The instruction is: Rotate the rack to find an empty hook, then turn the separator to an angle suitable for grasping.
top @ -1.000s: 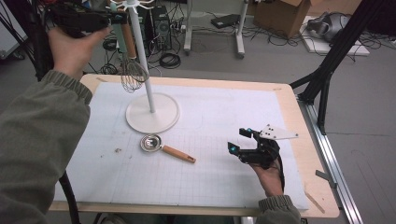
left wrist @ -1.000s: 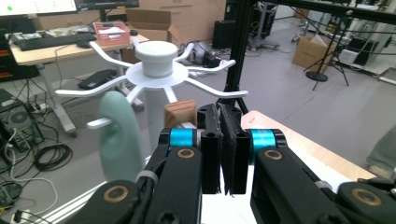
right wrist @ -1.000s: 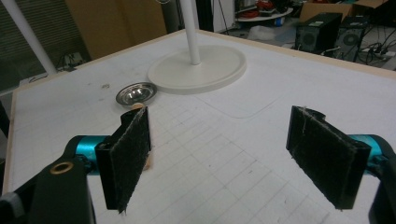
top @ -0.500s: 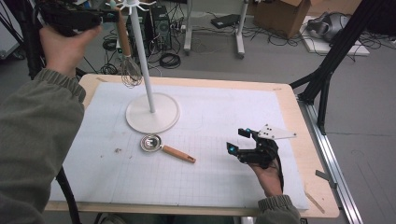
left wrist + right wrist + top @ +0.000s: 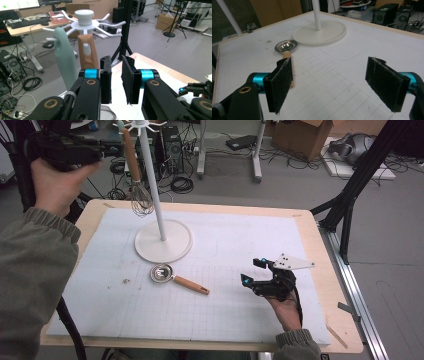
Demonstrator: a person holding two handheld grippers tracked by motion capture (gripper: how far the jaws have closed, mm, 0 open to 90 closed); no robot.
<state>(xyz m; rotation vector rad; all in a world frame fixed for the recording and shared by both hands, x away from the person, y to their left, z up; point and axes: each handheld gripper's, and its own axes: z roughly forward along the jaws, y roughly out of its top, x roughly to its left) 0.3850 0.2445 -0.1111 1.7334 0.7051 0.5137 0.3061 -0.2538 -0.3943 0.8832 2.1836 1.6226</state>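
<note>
With the whisk (image 5: 140, 195) hung on the rack (image 5: 162, 240) at 11 o'clock | left gripper (image 5: 119, 82) fingers just parted, nothing between, for release | right gripper (image 5: 334, 85) fingers spread, unladen, rested at 4 o'clock.

Whisk (image 5: 136, 175) hangs on rack (image 5: 163, 240) (spoon (image 5: 176, 279) before base).

Light wooden table (image 5: 320, 270), white gridded mat (image 5: 235, 310) covering most of its top, round white stand base (image 5: 163, 241) on the mat, wooden-handled metal measuring spoon (image 5: 177, 278) lying just in front of it
</note>
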